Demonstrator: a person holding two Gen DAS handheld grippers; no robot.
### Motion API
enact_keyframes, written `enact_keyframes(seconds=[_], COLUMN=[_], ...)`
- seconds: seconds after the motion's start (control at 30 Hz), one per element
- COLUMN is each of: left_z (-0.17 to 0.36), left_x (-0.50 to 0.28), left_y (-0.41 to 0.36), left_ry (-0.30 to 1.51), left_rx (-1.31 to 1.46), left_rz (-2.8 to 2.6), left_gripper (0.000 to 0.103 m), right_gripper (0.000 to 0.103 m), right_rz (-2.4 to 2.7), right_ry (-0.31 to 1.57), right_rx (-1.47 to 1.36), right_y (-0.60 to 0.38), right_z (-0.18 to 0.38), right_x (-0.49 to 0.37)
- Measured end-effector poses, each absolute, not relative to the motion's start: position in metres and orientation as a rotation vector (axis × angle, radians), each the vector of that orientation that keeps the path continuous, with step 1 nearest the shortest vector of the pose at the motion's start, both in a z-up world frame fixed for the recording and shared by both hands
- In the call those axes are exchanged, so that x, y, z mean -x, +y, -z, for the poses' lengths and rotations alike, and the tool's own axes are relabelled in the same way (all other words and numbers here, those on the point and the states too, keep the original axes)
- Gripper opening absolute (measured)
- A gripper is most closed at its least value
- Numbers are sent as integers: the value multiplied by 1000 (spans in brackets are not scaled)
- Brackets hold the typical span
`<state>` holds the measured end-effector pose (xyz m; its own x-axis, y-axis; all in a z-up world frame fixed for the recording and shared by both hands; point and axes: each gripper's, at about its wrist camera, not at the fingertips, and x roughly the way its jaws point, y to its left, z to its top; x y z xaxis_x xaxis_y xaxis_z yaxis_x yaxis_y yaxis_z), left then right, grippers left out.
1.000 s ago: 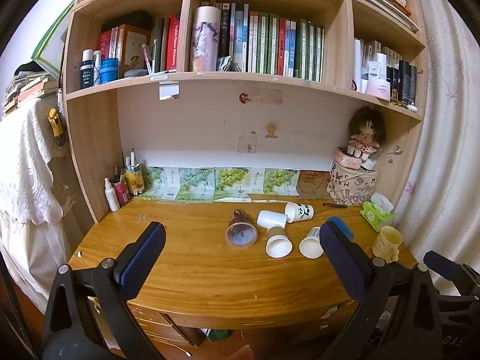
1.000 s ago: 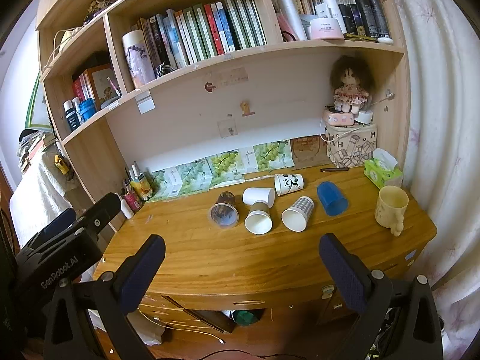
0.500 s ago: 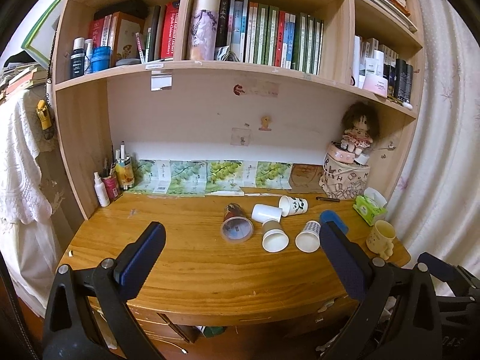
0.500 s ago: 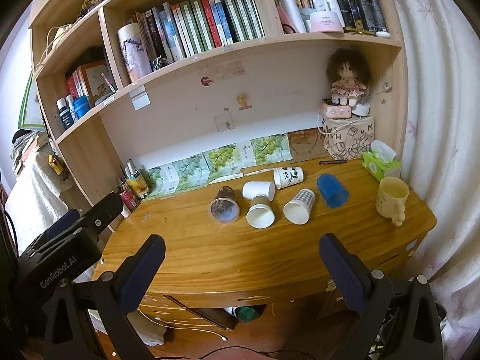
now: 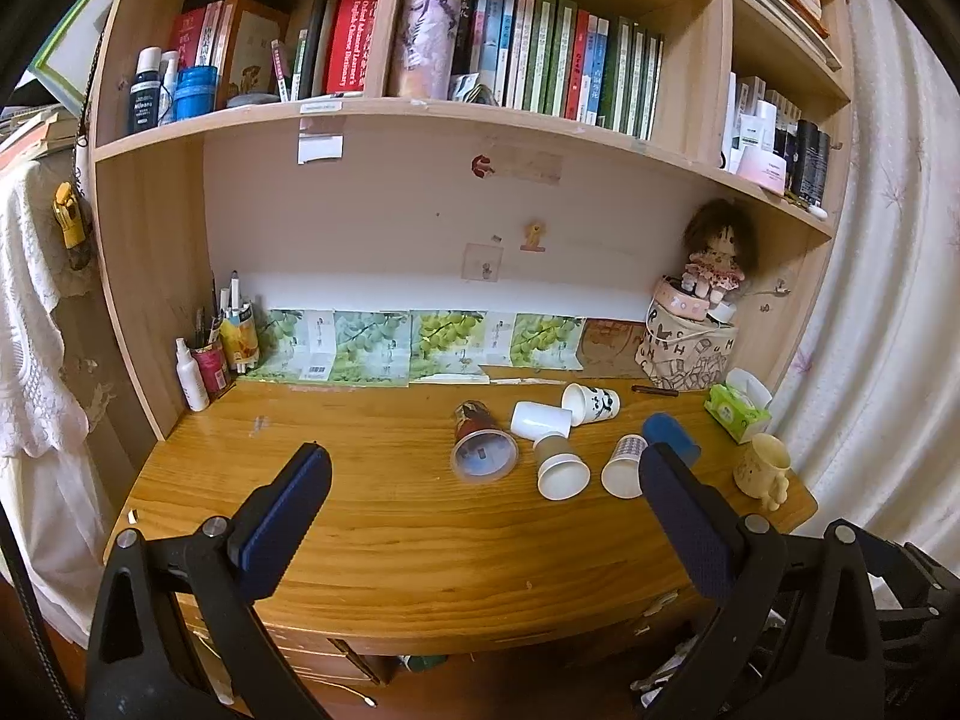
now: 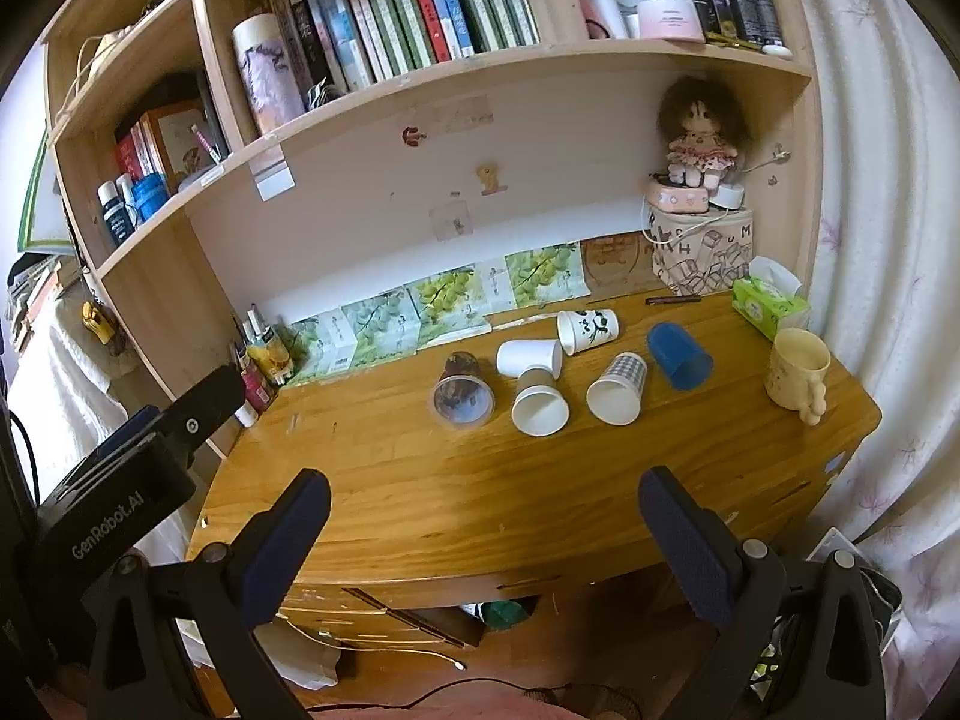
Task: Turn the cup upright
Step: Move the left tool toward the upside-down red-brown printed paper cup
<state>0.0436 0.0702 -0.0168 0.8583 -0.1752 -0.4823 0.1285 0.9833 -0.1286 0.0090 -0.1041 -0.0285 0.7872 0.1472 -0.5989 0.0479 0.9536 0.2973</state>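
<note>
Six cups lie tipped mid-counter (image 6: pixel 420 498): clear cup (image 6: pixel 461 397), brown paper cup (image 6: pixel 538 402), white cup (image 6: pixel 528 356), panda cup (image 6: pixel 588 327), checked cup (image 6: pixel 618 394), blue cup (image 6: pixel 680 355). Mug (image 6: pixel 798 373) already upright. We're pre-approach: left gripper (image 5: pixel 480 510) and right gripper (image 6: pixel 480 534) both spread wide, empty, well short. Next: pick one, probably the checked. Target unspecified; the blue cup is partly hidden in the left view.

wooden desk (image 6: pixel 480 480) under bookshelves (image 6: pixel 480 60), pale curtain (image 6: pixel 888 240) alongside.
</note>
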Motion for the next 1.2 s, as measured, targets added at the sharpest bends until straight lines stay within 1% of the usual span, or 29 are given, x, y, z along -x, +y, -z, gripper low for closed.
enact_keyframes(seconds=[0.27, 0.67, 0.97, 1.2], left_z=[24, 38, 51, 58], left_x=[-50, -59, -79, -105], left_y=[86, 101, 96, 80], left_ry=[557, 638, 726, 753], left_rx=[101, 154, 151, 143], left_rz=[168, 138, 65, 41], left_gripper=[103, 103, 103, 102], right_gripper=[103, 103, 103, 103], right_rz=[-48, -54, -100, -130], right_ry=[681, 761, 820, 869], right_rx=[-349, -386, -421, -432], right_y=[-94, -93, -103, -119], right_z=[32, 41, 55, 69], right_x=[-10, -24, -46, -80])
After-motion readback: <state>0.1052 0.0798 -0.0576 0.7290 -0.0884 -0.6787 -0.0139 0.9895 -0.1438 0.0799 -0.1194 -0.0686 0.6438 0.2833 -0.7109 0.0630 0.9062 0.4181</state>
